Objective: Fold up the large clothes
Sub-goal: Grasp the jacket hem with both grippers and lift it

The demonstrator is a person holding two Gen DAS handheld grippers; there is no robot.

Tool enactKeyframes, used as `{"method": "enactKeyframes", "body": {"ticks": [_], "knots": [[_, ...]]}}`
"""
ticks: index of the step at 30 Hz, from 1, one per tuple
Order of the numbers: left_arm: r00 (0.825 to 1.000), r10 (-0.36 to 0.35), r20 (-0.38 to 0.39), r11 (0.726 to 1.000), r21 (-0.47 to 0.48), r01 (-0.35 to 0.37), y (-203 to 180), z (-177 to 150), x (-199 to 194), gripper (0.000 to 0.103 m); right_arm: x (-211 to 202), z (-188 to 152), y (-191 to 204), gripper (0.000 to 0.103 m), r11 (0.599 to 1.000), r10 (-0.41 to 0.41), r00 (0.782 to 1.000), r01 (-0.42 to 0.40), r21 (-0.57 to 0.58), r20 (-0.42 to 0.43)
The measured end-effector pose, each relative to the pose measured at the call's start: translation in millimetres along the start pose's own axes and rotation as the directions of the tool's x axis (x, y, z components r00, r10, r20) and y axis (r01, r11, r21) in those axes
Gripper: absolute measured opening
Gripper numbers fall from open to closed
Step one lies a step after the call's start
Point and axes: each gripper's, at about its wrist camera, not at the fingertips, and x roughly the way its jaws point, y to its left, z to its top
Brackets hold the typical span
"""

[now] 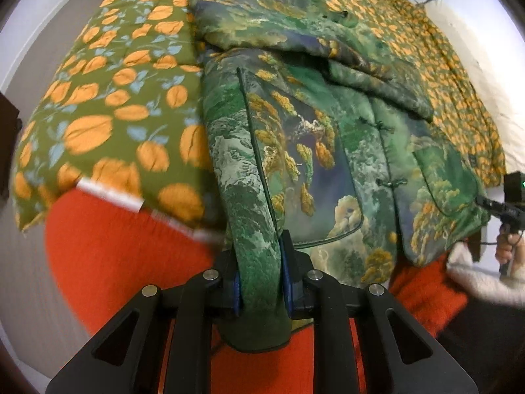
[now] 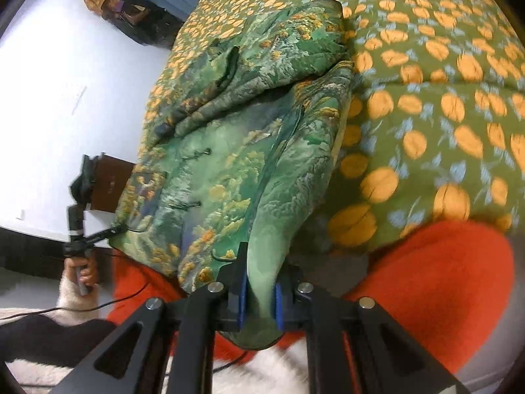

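The left gripper (image 1: 259,282) clamps a fold of the green brocade jacket (image 1: 328,151) between its blue pads (image 1: 284,279), pinching the jacket's near hem at one corner. The right gripper (image 2: 257,298) pinches the other near corner of that hem, its jaws drawn narrow on the cloth. Below the jacket's hem, the person's orange trousers (image 1: 131,249) fill the foreground. The jacket lies front-up on a green quilt (image 1: 124,75) printed with orange fruit, its knotted frog buttons (image 1: 390,183) fastened and its sleeves folded across the chest. Beside the jacket's far corner in each view, a hand (image 2: 80,274) grips the other tool's handle. Beyond the jacket's collar (image 1: 341,16), the quilt runs toward a pale wall (image 2: 65,65).
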Motion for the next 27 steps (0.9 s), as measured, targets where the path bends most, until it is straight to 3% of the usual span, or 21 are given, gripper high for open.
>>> {"method": "enactKeyframes", "body": {"ticks": [4, 6, 9, 13, 17, 20, 23, 25, 27], "knots": [[0.999, -0.037, 0.006, 0.999, -0.022, 0.037, 10.6, -5.8, -39.4, 0.017, -23.5, -0.9, 18.0, 0.012, 0.994, 0.108, 0.994, -0.108, 0.007, 0.02], [0.995, -0.086, 0.05, 0.994, -0.062, 0.089, 15.7, 8.6, -58.3, 0.017, -32.2, 13.9, 23.0, 0.012, 0.987, 0.158, 0.985, -0.16, 0.014, 0.064], [0.975, -0.166, 0.149, 0.979, -0.097, 0.182, 23.8, 53.4, -77.4, 0.017, -35.5, 54.3, 22.1, 0.012, 0.977, 0.209, 0.968, -0.212, 0.002, 0.141], [0.963, -0.166, 0.212, 0.976, -0.102, 0.191, 23.0, 127.6, -63.4, 0.018, -19.4, 128.7, 7.9, 0.012, 0.971, 0.223, 0.943, -0.236, 0.026, 0.246], [0.958, -0.16, 0.237, 0.974, -0.122, 0.192, 29.1, 198.5, -32.9, 0.019, 15.5, 202.1, -35.6, 0.012, 0.963, 0.154, 0.925, -0.22, 0.157, 0.347], [0.959, -0.162, 0.234, 0.968, -0.149, 0.2, 30.6, 231.8, -1.4, 0.021, 45.1, 233.1, -64.3, 0.012, 0.952, 0.109, 0.925, -0.203, 0.229, 0.364], [0.972, -0.096, 0.216, 0.976, -0.171, 0.134, 29.8, 248.2, 27.2, 0.028, 78.4, 247.4, -82.4, 0.012, 0.939, 0.073, 0.933, -0.182, 0.29, 0.352], [0.974, -0.093, 0.208, 0.973, -0.188, 0.133, 31.2, 253.6, 40.4, 0.047, 92.1, 250.3, -89.5, 0.013, 0.93, 0.058, 0.929, -0.183, 0.319, 0.365], [0.967, -0.141, 0.213, 0.961, -0.205, 0.186, 34.4, 255.6, 42.9, 0.064, 95.5, 248.3, -92.2, 0.014, 0.918, 0.062, 0.925, -0.2, 0.342, 0.375]]}}
